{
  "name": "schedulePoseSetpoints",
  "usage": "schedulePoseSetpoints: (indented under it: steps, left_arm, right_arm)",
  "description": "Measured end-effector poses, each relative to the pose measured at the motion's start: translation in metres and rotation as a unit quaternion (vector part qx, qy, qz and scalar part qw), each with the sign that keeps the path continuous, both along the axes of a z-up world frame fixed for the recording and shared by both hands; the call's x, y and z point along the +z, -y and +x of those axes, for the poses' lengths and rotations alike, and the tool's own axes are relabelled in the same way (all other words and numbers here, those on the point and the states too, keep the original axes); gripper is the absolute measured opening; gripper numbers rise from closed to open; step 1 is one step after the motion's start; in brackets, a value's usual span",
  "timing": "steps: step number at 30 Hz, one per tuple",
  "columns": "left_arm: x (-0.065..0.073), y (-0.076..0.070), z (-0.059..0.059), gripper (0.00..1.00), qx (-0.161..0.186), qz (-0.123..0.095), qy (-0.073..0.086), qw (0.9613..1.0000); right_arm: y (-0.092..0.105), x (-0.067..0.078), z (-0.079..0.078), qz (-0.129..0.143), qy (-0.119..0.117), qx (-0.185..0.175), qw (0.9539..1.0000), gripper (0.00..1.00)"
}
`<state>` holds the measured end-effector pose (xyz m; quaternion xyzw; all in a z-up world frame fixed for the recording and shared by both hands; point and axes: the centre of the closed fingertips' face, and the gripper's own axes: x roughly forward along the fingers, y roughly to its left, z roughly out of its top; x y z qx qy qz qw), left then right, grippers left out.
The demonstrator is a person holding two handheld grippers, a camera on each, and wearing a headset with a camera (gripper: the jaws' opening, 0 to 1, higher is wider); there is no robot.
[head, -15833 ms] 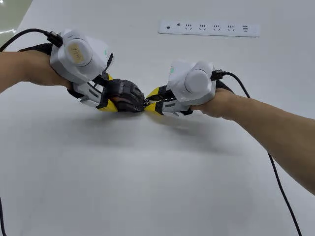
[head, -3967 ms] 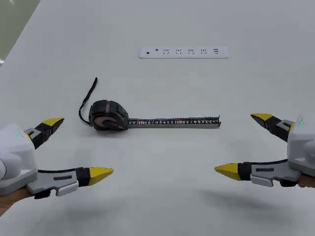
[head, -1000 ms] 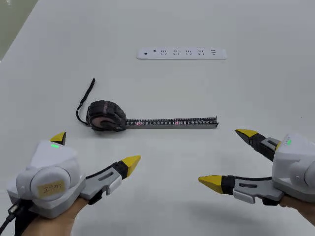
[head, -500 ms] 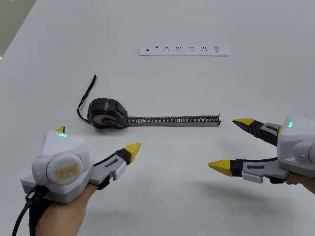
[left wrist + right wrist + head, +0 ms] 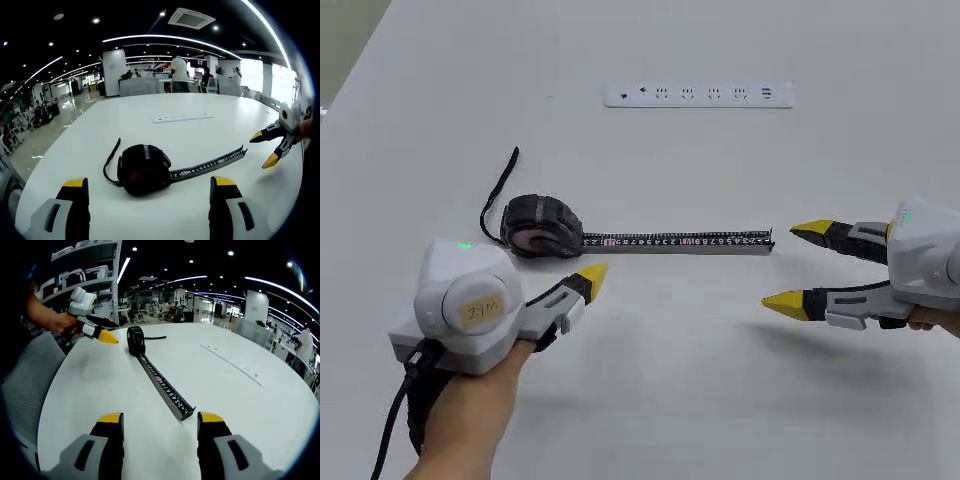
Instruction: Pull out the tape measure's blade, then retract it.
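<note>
The head view looks down. Both gripper views sit low on opposite sides, sharing the tape measure [image 5: 145,170].

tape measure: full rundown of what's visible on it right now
The tape measure has a rounded black case with a reddish round side face and sits on the white table. Its marked blade lies extended flat toward the right gripper. A black strap trails behind the case. The left gripper faces the case. Both are open, and neither touches it.
</note>
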<state>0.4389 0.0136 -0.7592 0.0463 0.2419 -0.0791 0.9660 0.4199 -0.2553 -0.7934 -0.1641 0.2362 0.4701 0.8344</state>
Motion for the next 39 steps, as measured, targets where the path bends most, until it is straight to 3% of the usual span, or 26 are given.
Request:
schedulePoseSetpoints:
  steps: [19,39]
  left_arm:
    - [-0.009,0.004,0.034,0.91,0.028,-0.011,-0.003,0.9995]
    - [-0.024,-0.002,0.052,0.83,0.074,-0.018,-0.026,0.9968]
  right_arm:
    - [0.004,-0.015,0.037,-0.013,-0.001,0.027,0.9996,0.33]
    - [0.0,-0.029,0.043,-0.029,-0.001,0.046,0.9985,0.15]
